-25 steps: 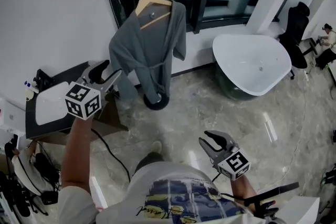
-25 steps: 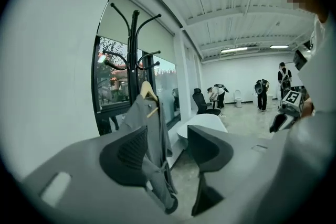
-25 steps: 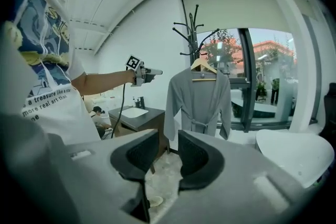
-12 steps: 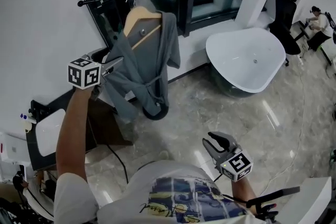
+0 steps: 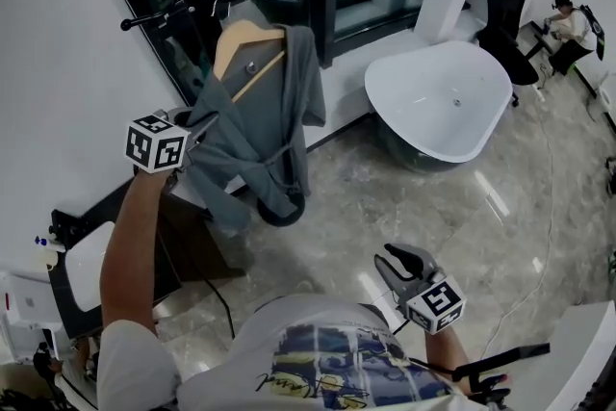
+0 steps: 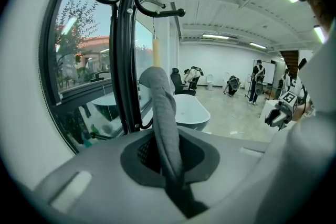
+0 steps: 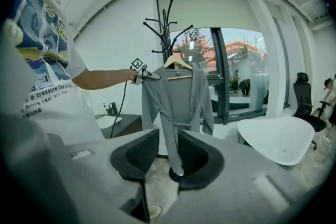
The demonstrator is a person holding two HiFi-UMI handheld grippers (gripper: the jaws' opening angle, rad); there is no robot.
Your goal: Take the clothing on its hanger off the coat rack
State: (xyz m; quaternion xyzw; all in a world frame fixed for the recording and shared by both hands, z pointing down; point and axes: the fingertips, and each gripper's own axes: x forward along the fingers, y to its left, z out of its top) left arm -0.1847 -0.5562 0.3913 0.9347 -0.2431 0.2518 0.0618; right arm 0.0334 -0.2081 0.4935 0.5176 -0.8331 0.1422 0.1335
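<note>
Shirt: white short-sleeved tee, blue-and-yellow print.
Left gripper: grey, black-and-white marker cube, black cable.
Right gripper: grey, matching cube.

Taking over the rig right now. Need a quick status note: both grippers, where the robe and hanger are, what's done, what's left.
Left gripper: jaws have just closed, shut on a fold of the grey robe near its shoulder.
Right gripper: open, empty, held low, well away from the robe.
The robe is on the wooden hanger, which hangs on the black coat rack.
Done: left grip on the fabric.
Left: lift the hanger's hook off the rack and bring robe and hanger away.
</note>
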